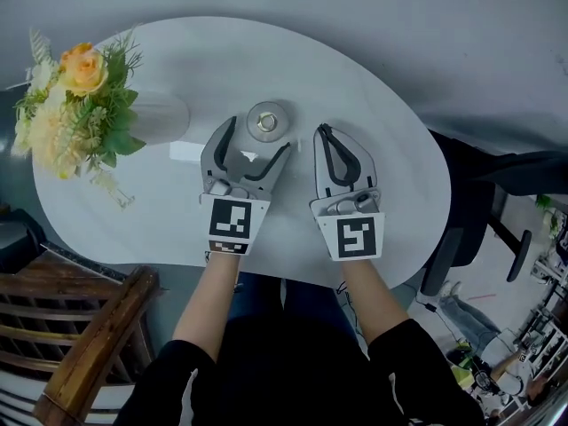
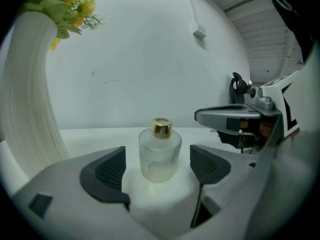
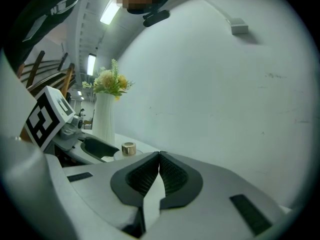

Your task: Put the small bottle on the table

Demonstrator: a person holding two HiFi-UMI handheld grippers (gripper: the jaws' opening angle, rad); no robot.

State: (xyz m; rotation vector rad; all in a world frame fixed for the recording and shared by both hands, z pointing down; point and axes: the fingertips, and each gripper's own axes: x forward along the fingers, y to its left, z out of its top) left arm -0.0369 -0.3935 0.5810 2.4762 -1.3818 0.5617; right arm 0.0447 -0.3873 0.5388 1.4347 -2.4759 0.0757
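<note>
Bottle [image 2: 160,151] stands upright on the table [image 1: 373,114], untouched between the left gripper's [image 1: 257,140] wide jaws, the right gripper [image 3: 159,156] closed and empty; placement looks done.

The small bottle [image 1: 267,122] stands upright on the tabletop [image 1: 390,149], near its middle. It is at the mouth of the left gripper [image 1: 257,137], between the two jaws with a gap on either side, though how far in it sits is hard to judge. The right gripper [image 1: 323,132] lies just right of the left one, both nearer the person than the bottle. A vase [image 1: 158,118] holding flowers [image 1: 75,96] stands left of the bottle, apart from it. A chair [image 1: 89,327] sits off the tabletop's near left edge, an office chair [image 1: 470,211] off its right.
</note>
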